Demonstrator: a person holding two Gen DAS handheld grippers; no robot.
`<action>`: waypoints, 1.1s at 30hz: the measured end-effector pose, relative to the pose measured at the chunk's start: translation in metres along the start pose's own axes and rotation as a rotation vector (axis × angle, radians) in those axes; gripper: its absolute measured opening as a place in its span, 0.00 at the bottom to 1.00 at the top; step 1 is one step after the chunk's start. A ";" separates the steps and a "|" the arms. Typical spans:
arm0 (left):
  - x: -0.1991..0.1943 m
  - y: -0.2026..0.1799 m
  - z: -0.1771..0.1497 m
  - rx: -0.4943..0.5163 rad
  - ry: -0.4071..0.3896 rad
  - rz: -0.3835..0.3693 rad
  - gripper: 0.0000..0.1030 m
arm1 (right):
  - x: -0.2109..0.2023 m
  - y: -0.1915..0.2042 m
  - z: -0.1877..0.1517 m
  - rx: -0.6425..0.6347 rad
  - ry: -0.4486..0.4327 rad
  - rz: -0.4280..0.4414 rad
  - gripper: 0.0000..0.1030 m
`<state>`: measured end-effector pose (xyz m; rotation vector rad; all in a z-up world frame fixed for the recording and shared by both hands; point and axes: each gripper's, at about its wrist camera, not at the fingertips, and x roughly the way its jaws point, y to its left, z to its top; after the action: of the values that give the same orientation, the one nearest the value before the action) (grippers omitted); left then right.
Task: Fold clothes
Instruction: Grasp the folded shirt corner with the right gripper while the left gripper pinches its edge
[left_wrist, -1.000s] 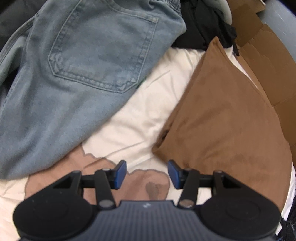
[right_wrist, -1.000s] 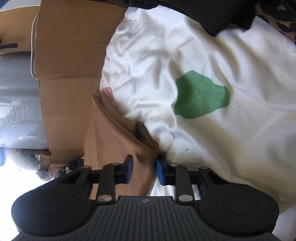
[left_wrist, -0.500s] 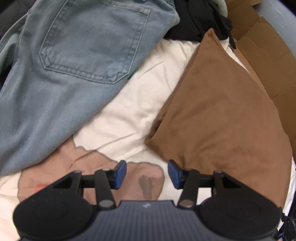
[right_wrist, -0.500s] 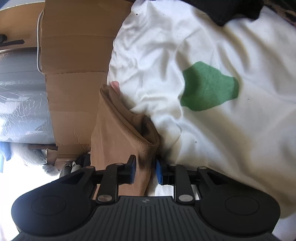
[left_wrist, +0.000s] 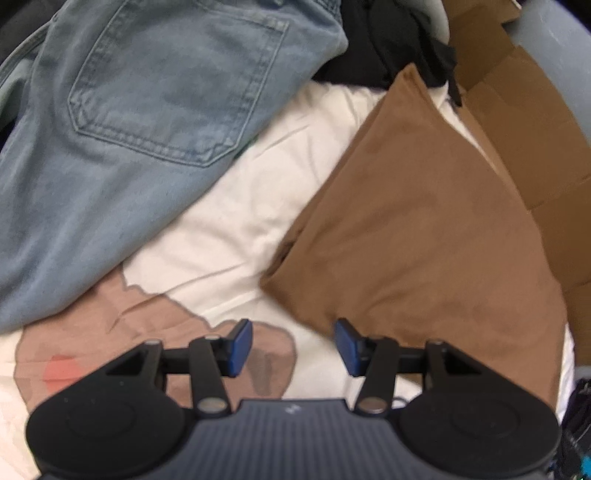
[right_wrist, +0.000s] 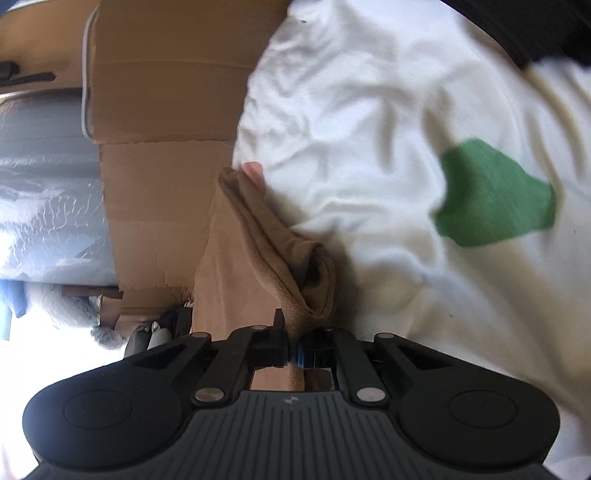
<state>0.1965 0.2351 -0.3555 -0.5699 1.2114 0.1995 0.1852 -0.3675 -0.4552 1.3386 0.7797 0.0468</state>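
Right now the right gripper is clamped tight on a folded edge of the brown garment, which rises from its jaws beside the white printed sheet and a cardboard box. From the left wrist, the left gripper hangs half spread, pads pressing nothing, above the sheet's tan print, with the brown garment's folded corner just beside its right finger. Light blue jeans lie back-pocket up at upper left, black clothing beyond.
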 end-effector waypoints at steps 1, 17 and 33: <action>0.000 0.002 0.001 -0.027 -0.007 -0.016 0.51 | 0.000 0.000 0.001 -0.003 0.003 -0.006 0.03; 0.043 0.029 -0.013 -0.469 -0.040 -0.233 0.51 | -0.006 0.001 0.002 0.022 0.027 -0.055 0.03; 0.054 0.067 -0.030 -0.680 -0.109 -0.431 0.17 | -0.012 0.009 0.001 0.058 0.008 -0.039 0.04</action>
<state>0.1614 0.2680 -0.4330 -1.3764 0.8708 0.2708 0.1804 -0.3712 -0.4421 1.3788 0.8193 -0.0013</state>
